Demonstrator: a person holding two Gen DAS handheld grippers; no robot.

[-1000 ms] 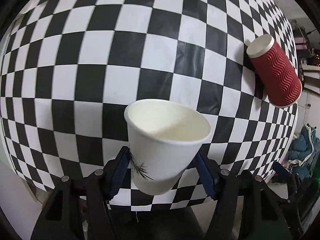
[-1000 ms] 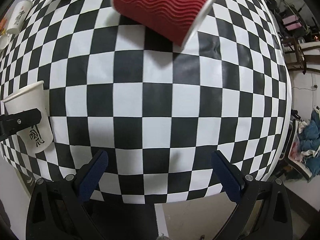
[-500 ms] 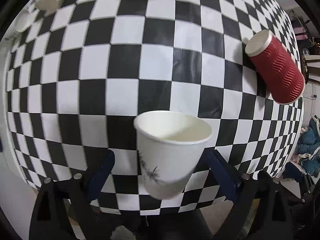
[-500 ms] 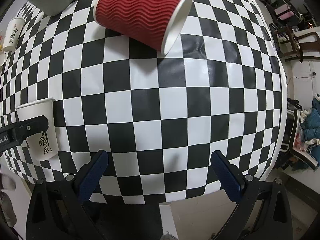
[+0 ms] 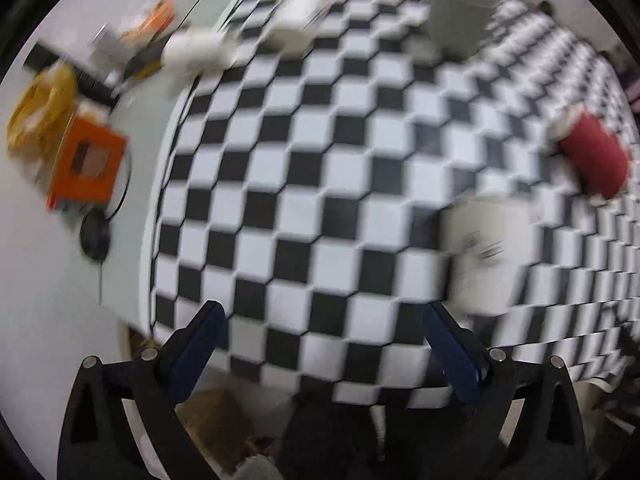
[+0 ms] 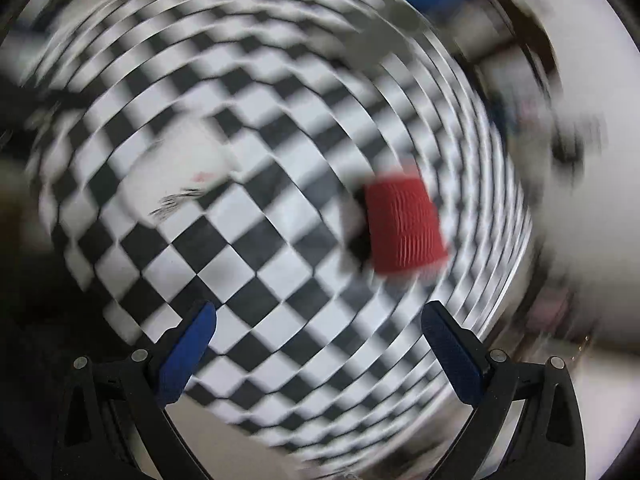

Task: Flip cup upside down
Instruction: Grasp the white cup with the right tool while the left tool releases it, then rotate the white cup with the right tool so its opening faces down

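Both views are motion-blurred. A white paper cup (image 5: 486, 254) with dark markings stands on the checkered tablecloth (image 5: 304, 208), to the right of my left gripper (image 5: 326, 344), which is open and empty and apart from it. The cup also shows in the right wrist view (image 6: 176, 182), left of centre. A red ribbed cup (image 5: 594, 160) lies on its side at the far right; in the right wrist view it (image 6: 404, 228) is ahead of my right gripper (image 6: 322, 346), which is open and empty.
White cups (image 5: 196, 50) and a grey container (image 5: 460, 20) sit at the table's far side. An orange box (image 5: 86, 164), yellow items (image 5: 38, 116) and a black round object (image 5: 95, 236) lie on the white surface left of the cloth.
My left gripper has drawn back and swung left, leaving the white cup on the table at its right. My right gripper has rotated sharply, so the red cup now sits at centre-right.
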